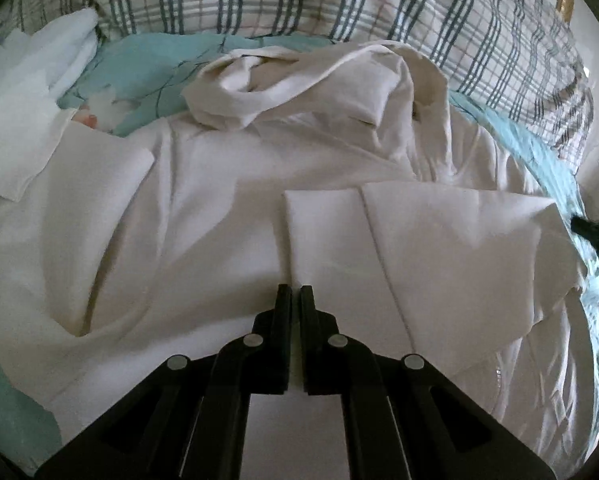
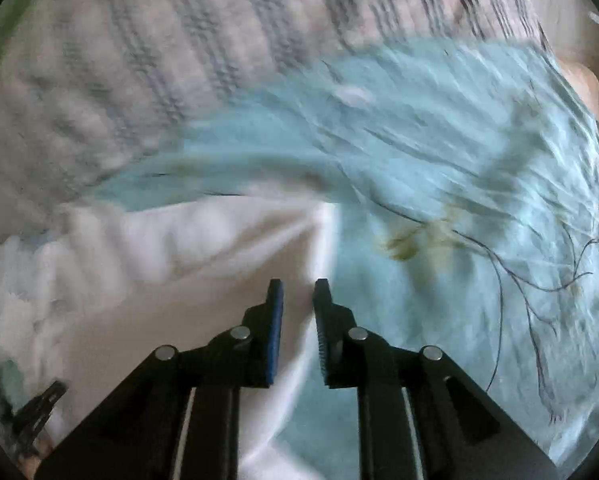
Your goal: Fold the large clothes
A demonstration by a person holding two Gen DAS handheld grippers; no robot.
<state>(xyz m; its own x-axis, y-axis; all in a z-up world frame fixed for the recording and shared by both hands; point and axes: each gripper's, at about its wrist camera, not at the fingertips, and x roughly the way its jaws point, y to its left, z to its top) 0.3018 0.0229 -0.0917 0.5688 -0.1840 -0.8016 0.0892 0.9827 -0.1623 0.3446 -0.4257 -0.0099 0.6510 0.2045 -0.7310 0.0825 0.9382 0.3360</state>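
Observation:
A large white shirt (image 1: 227, 216) lies spread on a teal bedsheet (image 1: 147, 64), collar bunched at the far side, one sleeve (image 1: 451, 240) folded across its body. My left gripper (image 1: 295, 292) hovers over the sleeve's cuff with jaws almost together and nothing seen between them. My right gripper (image 2: 298, 286) is open a little over the shirt's white edge (image 2: 203, 248), where it meets the teal sheet (image 2: 439, 152); the view is blurred. The right gripper's tip shows at the right edge of the left wrist view (image 1: 595, 230).
A plaid pillow (image 1: 339, 0) lies along the far side of the bed and also shows in the right wrist view (image 2: 139, 40). Another white cloth (image 1: 15, 120) lies at the far left. The left gripper shows at the lower left of the right wrist view (image 2: 39, 408).

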